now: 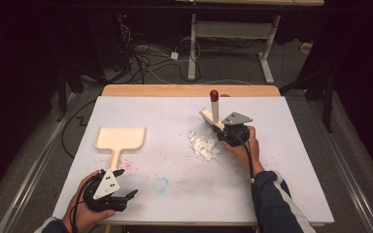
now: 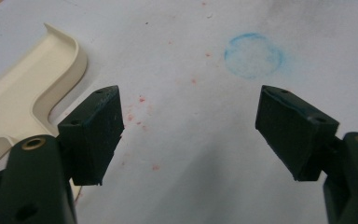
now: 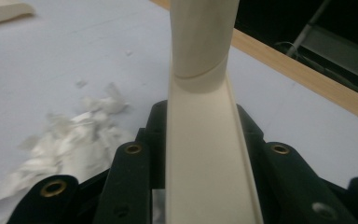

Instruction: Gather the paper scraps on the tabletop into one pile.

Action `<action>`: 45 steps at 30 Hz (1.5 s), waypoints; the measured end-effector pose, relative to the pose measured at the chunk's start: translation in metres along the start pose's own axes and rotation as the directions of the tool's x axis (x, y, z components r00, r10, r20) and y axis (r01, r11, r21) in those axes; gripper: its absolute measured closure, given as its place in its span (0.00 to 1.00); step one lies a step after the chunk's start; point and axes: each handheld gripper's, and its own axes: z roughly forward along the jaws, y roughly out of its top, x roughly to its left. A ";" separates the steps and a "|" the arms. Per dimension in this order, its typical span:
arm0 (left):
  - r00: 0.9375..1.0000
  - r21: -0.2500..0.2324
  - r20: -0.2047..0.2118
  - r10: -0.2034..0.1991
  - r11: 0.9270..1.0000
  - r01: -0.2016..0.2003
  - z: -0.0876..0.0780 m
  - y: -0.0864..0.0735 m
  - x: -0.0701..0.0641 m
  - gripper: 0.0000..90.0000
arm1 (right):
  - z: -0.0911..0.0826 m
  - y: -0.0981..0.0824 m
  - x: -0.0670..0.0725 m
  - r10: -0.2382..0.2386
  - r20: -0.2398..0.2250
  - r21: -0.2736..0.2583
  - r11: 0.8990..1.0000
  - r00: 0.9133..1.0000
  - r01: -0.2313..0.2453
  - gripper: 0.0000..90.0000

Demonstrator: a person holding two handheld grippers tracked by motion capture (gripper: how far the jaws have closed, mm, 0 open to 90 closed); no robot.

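Observation:
A cream brush [image 1: 214, 110] with a red-tipped handle stands nearly upright right of the table's middle, and my right gripper [image 1: 222, 129] is shut on its lower part. In the right gripper view its cream body [image 3: 205, 140] runs up between the jaws. A pile of white paper scraps [image 1: 203, 145] lies just left of it, also seen as scraps [image 3: 70, 135] beside the jaws. A cream dustpan [image 1: 120, 137] lies flat at the left, handle toward me. My left gripper [image 1: 128, 182] rests open near the front left edge, just below the handle; nothing sits between its fingers [image 2: 95, 133].
A faint blue ring stain [image 1: 161, 185] marks the white tabletop [image 1: 291, 160] near the front middle, with red specks [image 2: 142, 99] by the dustpan handle. The wooden far edge [image 1: 189, 90] borders the top. Behind stand a desk frame and floor cables.

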 end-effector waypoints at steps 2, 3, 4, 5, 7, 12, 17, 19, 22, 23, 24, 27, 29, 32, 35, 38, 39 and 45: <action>1.000 0.002 0.002 -0.001 1.000 0.001 0.001 0.000 -0.001 0.25 | -0.006 -0.002 0.007 -0.005 -0.040 -0.019 1.000 0.999 0.005 0.75; 1.000 0.003 0.001 -0.001 1.000 0.001 0.001 0.001 -0.001 0.25 | -0.010 -0.003 0.010 -0.015 -0.056 -0.025 1.000 0.998 0.013 0.75; 1.000 0.004 0.000 0.000 1.000 0.000 0.001 0.001 -0.001 0.25 | -0.013 -0.004 0.014 -0.021 -0.065 -0.032 0.999 0.998 0.019 0.75; 1.000 0.004 -0.002 0.001 1.000 -0.001 0.002 0.002 -0.001 0.25 | -0.015 -0.005 0.018 -0.025 -0.078 -0.034 0.999 0.997 0.023 0.75; 1.000 0.002 -0.002 0.002 1.000 -0.002 0.002 0.003 -0.002 0.25 | -0.019 -0.006 0.024 -0.045 -0.078 -0.032 0.999 0.996 0.042 0.75; 1.000 -0.006 -0.006 0.003 1.000 -0.003 0.002 0.004 -0.002 0.25 | -0.025 -0.001 0.025 -0.059 -0.017 -0.043 0.997 0.998 0.059 0.75; 1.000 -0.005 -0.008 -0.004 1.000 0.004 0.002 0.003 0.000 0.25 | -0.032 0.013 0.018 0.032 0.010 -0.089 0.996 0.999 -0.031 0.75; 1.000 -0.009 -0.007 -0.005 1.000 0.005 0.001 0.003 0.000 0.25 | -0.035 0.022 0.019 0.084 0.008 -0.118 0.990 0.996 -0.083 0.75; 1.000 -0.016 -0.009 -0.005 1.000 0.004 0.000 0.004 0.000 0.25 | -0.033 0.038 0.027 0.095 0.006 -0.125 0.988 0.995 -0.094 0.75; 1.000 -0.018 -0.008 -0.004 1.000 0.004 0.000 0.004 0.000 0.25 | -0.030 0.044 0.031 0.092 -0.003 -0.114 0.989 0.996 -0.092 0.75; 1.000 -0.019 -0.008 -0.004 1.000 0.004 0.000 0.005 0.000 0.25 | -0.025 0.050 0.033 0.077 -0.009 -0.099 0.992 0.997 -0.077 0.75; 1.000 -0.021 -0.004 0.001 1.000 -0.001 -0.001 0.005 -0.001 0.25 | -0.006 0.066 0.040 0.040 -0.018 -0.055 0.998 0.999 -0.040 0.75; 1.000 -0.023 -0.002 0.003 1.000 -0.003 -0.001 0.005 -0.001 0.25 | 0.009 0.075 0.043 0.015 -0.008 -0.029 0.999 1.000 -0.015 0.75; 1.000 -0.027 0.003 0.003 1.000 -0.003 0.000 0.004 0.000 0.25 | 0.031 0.086 0.045 0.016 -0.004 0.013 1.000 1.000 -0.016 0.75; 1.000 -0.028 0.004 0.014 1.000 -0.014 -0.001 0.005 0.001 0.25 | 0.052 0.093 0.045 0.026 0.014 0.049 0.998 1.000 -0.026 0.75; 1.000 -0.037 0.009 0.013 0.999 -0.013 -0.001 0.004 0.002 0.25 | 0.068 0.097 0.047 0.039 0.014 0.077 0.996 0.999 -0.040 0.75; 1.000 -0.034 0.012 0.016 0.999 -0.015 -0.001 0.004 0.002 0.25 | 0.071 0.098 0.049 0.030 0.018 0.089 0.996 0.999 -0.031 0.75; 0.999 -0.027 0.034 0.018 0.999 -0.017 0.000 0.003 0.000 0.25 | 0.082 0.096 0.059 -0.013 -0.035 0.154 0.988 0.999 0.018 0.75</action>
